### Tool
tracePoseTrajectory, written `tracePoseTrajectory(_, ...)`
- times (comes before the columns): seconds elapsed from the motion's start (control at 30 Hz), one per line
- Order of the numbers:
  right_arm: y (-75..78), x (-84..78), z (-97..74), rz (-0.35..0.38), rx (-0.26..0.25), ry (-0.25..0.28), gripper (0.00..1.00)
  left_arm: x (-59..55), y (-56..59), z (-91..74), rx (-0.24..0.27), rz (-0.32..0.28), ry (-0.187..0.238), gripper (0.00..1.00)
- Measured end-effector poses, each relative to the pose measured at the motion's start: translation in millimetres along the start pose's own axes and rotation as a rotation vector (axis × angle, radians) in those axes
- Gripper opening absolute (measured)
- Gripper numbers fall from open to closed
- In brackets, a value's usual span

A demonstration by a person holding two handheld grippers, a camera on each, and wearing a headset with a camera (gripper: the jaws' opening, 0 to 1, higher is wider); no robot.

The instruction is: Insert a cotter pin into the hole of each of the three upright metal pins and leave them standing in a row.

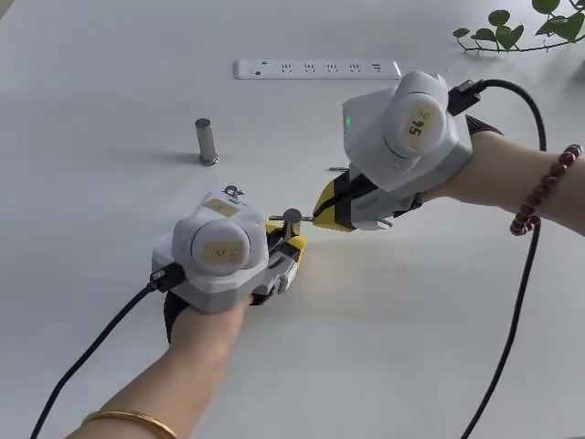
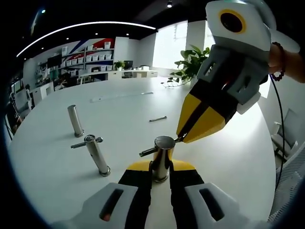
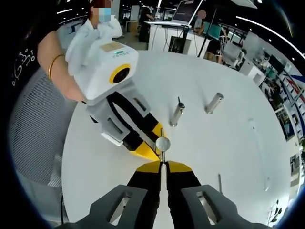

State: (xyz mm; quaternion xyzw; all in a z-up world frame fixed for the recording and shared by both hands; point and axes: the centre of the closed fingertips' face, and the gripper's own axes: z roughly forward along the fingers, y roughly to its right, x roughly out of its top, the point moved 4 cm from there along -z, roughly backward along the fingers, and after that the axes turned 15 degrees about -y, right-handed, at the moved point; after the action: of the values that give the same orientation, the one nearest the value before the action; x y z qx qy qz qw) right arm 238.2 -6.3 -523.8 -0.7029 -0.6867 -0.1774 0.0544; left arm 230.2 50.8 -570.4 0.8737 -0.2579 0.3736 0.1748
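Observation:
My left gripper is shut on an upright metal pin, which stands on the white table between its jaws. A cotter pin sticks through the hole near that pin's top. My right gripper is shut on the cotter pin's other end, tip to tip with the left gripper. A second metal pin stands to the left with a cotter pin through it. A third, bare pin stands farther back.
A loose cotter pin lies on the table behind the right gripper. A white power strip lies at the far edge, and plant leaves reach in at the top right. Black cables trail from both grippers.

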Motion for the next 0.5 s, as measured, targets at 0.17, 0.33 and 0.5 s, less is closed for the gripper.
tracePoseTrajectory(0.17,-0.5,1.3,-0.1,0.003,-0.004,0.006,0.0,-0.3,0.4,0.1,0.009,-0.016,0.002,0.12)
tracePoseTrajectory(0.33,-1.3,3.6,-0.3,0.012,-0.004,0.014,0.0,-0.6,0.6,0.7,0.018,-0.046,0.005,0.12)
tracePoseTrajectory(0.5,-2.0,5.8,-0.2,0.013,-0.003,0.02,0.0,-0.7,0.8,1.0,0.021,-0.057,0.004,0.12)
